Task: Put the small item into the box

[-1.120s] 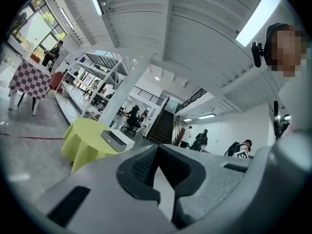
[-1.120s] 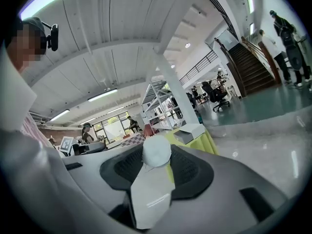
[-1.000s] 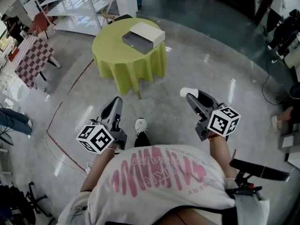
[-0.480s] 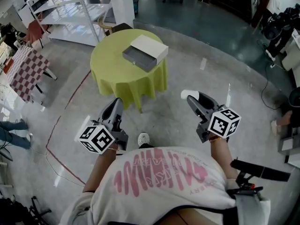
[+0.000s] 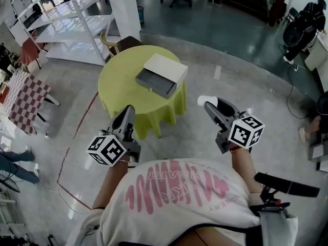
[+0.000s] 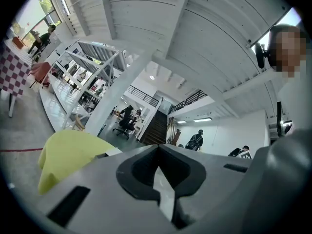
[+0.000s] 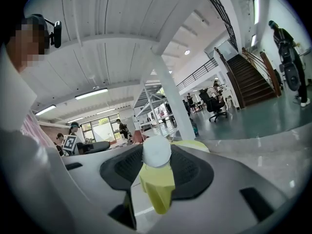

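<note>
Two things I can't settle from here. One is what the small item (image 5: 206, 100) actually is, since it shows only as a rounded white lump. The other is what lies in the grey tray of the box (image 5: 161, 75), whose inside is too small to read. In the right gripper view the item covers the box altogether, and only slivers of the green table (image 5: 120, 86) show past it. In the left gripper view the jaw bodies cut the table off.

My right gripper (image 5: 211, 105) stands fairly wide, with its jaws closed on the item at their tips, over the floor (image 5: 195, 132) and short of the table's near edge. My left gripper (image 5: 127, 113) has its jaws drawn together with nothing between them. The box sits toward the table's right edge.
</note>
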Demonstrator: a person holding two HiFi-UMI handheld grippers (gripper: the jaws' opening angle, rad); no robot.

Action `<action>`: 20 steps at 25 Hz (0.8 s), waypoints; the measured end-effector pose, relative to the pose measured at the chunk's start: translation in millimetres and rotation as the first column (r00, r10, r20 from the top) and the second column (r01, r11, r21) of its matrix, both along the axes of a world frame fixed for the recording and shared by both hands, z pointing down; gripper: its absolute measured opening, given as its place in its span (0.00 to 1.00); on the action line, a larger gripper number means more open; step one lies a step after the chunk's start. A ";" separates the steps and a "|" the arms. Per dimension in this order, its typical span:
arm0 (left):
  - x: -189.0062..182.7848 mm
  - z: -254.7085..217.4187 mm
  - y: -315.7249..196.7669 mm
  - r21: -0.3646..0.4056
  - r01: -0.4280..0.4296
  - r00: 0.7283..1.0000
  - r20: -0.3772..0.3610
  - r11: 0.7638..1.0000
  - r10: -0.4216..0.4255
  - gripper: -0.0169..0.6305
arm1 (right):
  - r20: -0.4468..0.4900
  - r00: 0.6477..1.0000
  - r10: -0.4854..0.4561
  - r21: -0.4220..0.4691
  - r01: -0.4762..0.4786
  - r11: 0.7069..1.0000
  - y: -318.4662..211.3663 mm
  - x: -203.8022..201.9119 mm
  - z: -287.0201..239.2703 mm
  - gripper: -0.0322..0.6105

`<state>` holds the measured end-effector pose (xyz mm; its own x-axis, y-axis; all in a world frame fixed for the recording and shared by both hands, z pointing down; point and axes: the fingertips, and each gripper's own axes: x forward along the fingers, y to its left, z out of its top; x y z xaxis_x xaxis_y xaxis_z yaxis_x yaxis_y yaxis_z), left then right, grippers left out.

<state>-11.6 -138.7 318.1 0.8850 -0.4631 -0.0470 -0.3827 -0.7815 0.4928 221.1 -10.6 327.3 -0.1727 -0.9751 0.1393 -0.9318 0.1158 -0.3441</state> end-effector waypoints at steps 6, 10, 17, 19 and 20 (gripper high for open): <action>15.7 -2.2 -55.4 0.014 -0.035 0.999 -0.016 0.999 0.035 0.04 | -0.024 0.999 0.037 0.011 -0.037 0.999 -43.2 8.6 -2.1 0.32; 25.3 -2.7 -78.3 0.014 -0.058 0.998 -0.029 0.998 0.058 0.04 | -0.039 0.998 0.055 0.014 -0.055 0.998 -64.5 13.4 -4.4 0.32; 24.0 0.5 -116.4 -0.004 -0.062 0.998 -0.027 0.998 0.062 0.04 | -0.043 0.997 0.059 0.004 -0.059 0.998 -101.5 9.9 -4.9 0.32; 21.3 -3.0 -130.5 -0.006 -0.060 0.998 -0.030 0.998 0.060 0.04 | -0.041 0.997 0.060 -0.007 -0.060 0.998 -116.3 8.3 -6.2 0.32; 19.3 -3.3 -135.6 -0.007 -0.060 0.998 -0.029 0.998 0.060 0.04 | -0.039 0.997 0.061 -0.010 -0.061 0.998 -122.4 6.9 -6.2 0.32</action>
